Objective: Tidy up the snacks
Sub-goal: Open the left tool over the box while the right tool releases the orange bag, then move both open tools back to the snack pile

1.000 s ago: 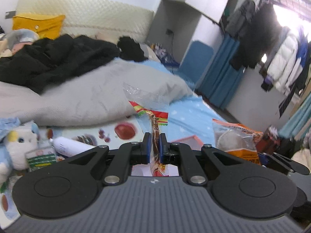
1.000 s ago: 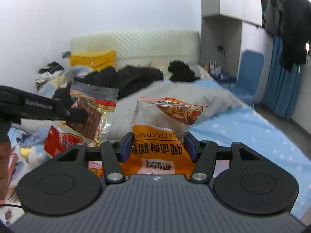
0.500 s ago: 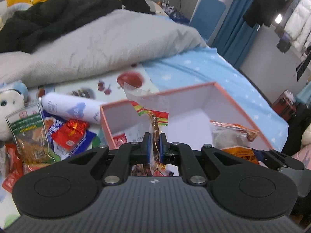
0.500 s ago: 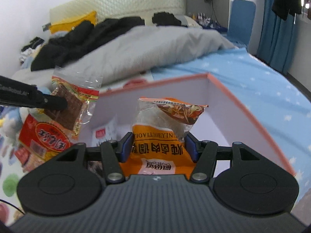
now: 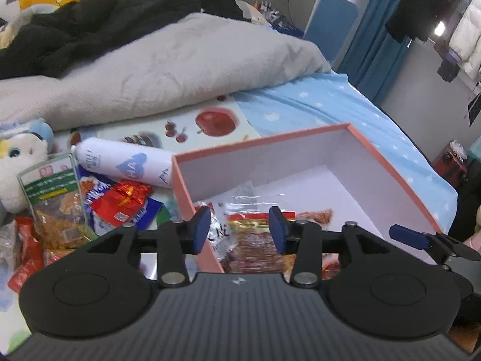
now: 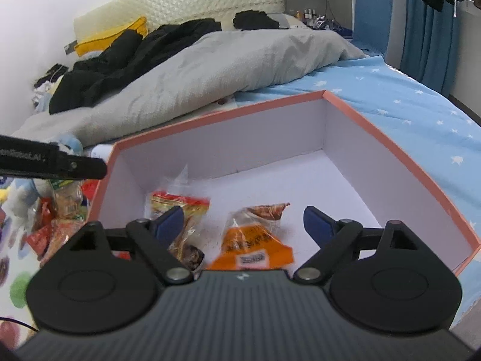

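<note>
A pink-rimmed box [image 5: 387,165] with white walls stands on the bed; it also shows in the right wrist view [image 6: 390,147]. My left gripper [image 5: 239,230] is open above the box's near left corner. Below it lies a clear packet of brown snack with a red and yellow band [image 5: 255,246], also seen in the right wrist view [image 6: 180,207]. My right gripper [image 6: 244,224] is open over the box. An orange snack bag [image 6: 252,240] lies on the box floor between its fingers, blurred. The right gripper's fingertip [image 5: 405,236] shows at the left view's right.
A pile of loose snack packets [image 5: 117,204] lies left of the box, with a green-labelled packet [image 5: 51,192], a white spray can [image 5: 126,162] and a plush toy [image 5: 18,162]. A grey duvet [image 5: 168,69] and black clothes [image 5: 90,24] lie behind.
Both grippers have opened and let go. The brown snack packet and the orange bag have dropped into the box. Both views have tilted down over the box.
</note>
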Demonstrator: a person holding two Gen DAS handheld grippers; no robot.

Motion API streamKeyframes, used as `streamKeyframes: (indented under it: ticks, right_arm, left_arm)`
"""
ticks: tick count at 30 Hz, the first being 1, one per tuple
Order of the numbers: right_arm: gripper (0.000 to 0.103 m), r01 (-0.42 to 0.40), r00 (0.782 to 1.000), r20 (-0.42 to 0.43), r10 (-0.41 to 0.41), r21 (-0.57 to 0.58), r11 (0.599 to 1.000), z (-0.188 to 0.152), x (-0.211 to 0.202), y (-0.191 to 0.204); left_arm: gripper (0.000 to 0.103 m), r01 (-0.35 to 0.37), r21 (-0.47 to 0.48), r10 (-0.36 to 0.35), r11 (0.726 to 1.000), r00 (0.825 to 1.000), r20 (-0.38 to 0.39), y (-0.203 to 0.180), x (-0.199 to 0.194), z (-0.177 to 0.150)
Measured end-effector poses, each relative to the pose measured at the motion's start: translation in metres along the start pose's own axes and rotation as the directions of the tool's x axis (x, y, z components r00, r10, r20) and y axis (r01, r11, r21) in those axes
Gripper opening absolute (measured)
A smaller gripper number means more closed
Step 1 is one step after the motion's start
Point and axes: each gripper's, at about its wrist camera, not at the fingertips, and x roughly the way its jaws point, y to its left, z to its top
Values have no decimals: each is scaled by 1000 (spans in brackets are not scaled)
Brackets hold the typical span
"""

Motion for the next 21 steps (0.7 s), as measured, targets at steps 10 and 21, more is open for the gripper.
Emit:
streamKeyframes:
  ticks: [10,21]
  right_arm:
    - [88,-35,992,121,37,-16,999,32,-40,18]
    - [88,-112,961,244,132,-93,989,59,-93,72]
  left_arm:
    - [52,4,13,-6,1000,991,132,3,-65,19]
    - [52,-22,29,14,999,965,263,30,-156,14]
